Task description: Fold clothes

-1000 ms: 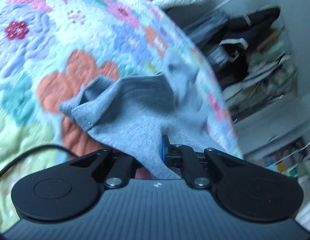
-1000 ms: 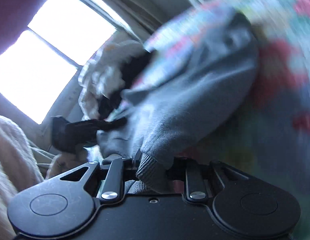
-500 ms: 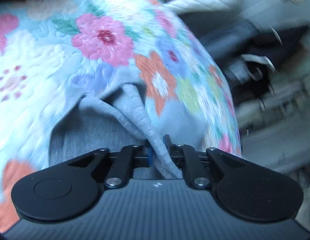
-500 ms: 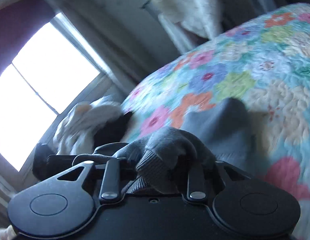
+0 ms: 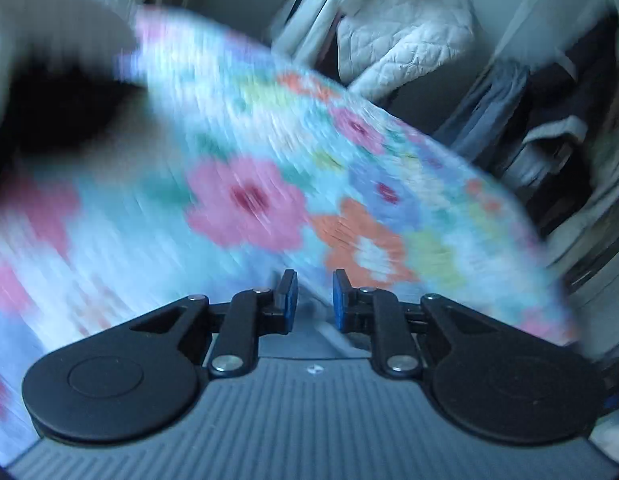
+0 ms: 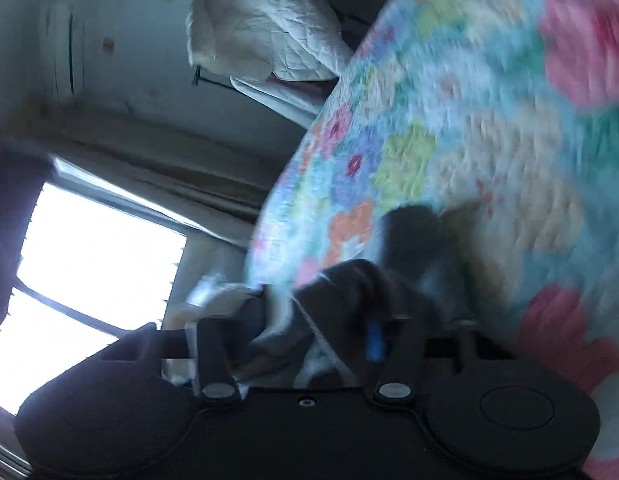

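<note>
Left hand-held gripper point(image 5: 312, 294) spread, right hand-held gripper point(image 6: 305, 336) unclear, grey garment point(image 6: 413, 248) orientation blurred

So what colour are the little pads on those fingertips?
Blue pads on black fingers, clearest in the left wrist view, over the floral quilt.

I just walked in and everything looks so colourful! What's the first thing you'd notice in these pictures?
The flowery quilt jumps out first, with big pink and orange blossoms filling the middle of both views, though it is blurred. Next, the left gripper hangs open above it with nothing between its blue pads, while dark grey clothing bunches right in front of the right gripper. A puffy white quilted jacket hangs at the back.
</note>
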